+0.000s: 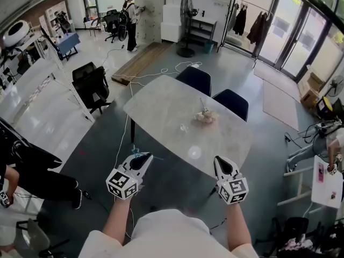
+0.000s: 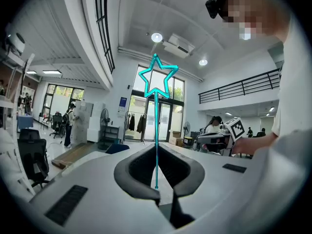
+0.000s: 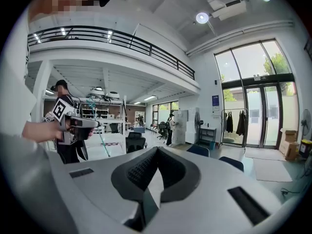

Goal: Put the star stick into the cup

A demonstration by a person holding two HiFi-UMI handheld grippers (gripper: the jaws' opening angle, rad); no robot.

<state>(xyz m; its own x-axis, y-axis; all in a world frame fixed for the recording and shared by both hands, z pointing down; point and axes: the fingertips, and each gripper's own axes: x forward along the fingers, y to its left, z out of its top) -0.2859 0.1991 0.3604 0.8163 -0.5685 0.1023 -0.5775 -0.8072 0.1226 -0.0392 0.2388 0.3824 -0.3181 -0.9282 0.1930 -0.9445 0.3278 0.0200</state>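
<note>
The star stick (image 2: 156,130) is a thin teal rod topped by an outlined star (image 2: 157,77). My left gripper (image 2: 163,199) is shut on its lower end and holds it upright. In the head view that gripper (image 1: 143,157) hovers off the table's near left edge, with the teal stick (image 1: 137,153) at its tip. A small pinkish cup (image 1: 205,116) stands near the middle of the grey table (image 1: 161,106), well ahead of both grippers. My right gripper (image 1: 222,161) is at the near right edge. Its jaws (image 3: 146,196) are shut with nothing between them.
Two dark chairs (image 1: 194,78) stand at the table's far side. A small pale item (image 1: 184,127) lies next to the cup. A black office chair (image 1: 92,85) is to the left, cables run over the floor, and a person's legs (image 1: 37,176) are at the near left.
</note>
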